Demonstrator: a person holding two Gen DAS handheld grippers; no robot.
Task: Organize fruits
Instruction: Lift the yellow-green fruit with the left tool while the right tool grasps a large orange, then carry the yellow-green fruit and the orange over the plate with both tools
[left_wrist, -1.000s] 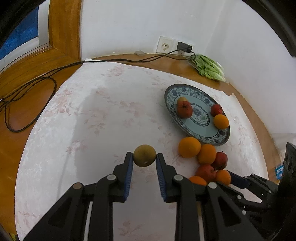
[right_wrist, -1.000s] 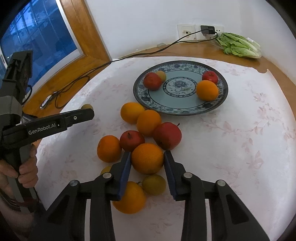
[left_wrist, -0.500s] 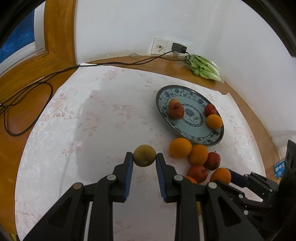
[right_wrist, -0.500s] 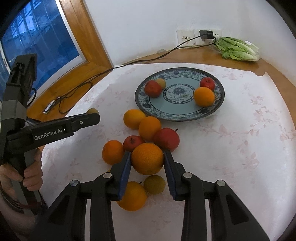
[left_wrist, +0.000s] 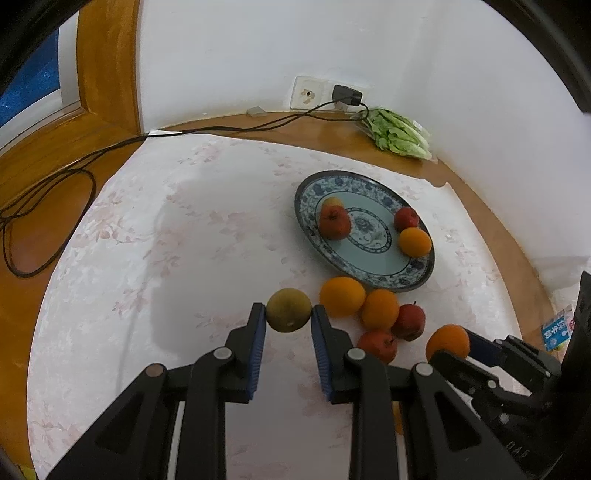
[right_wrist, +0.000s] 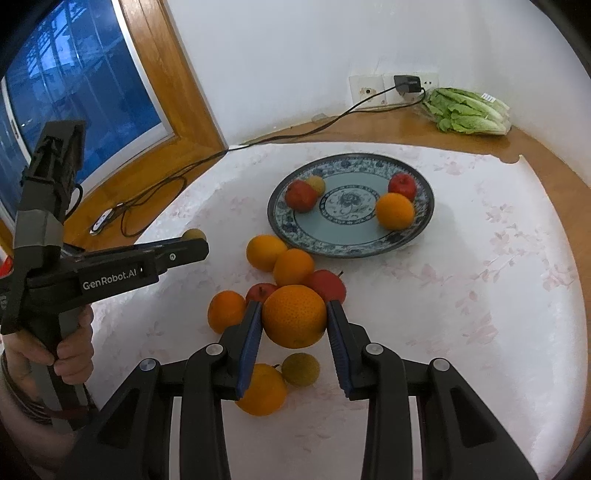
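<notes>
With four fruits lying on the plate (right_wrist: 424, 221), the left hand-held gripper (left_wrist: 288, 317) is pinching a brownish pear (left_wrist: 289, 309), the right hand-held gripper (right_wrist: 293, 323) is gripping an orange (right_wrist: 294, 316), and seven are waiting on the table (right_wrist: 480, 314) at centre frame.

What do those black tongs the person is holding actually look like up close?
Both are matte black plastic. The right gripper and left gripper have angular linked fingers, silver pivot pins and ribbed blue pads. The left one's side reads "GenRobot.AI" in white; a bare hand grips its handle.

Soft indoor light, faint shadows, sharp focus, heavy fisheye bending with dark corners.
</notes>
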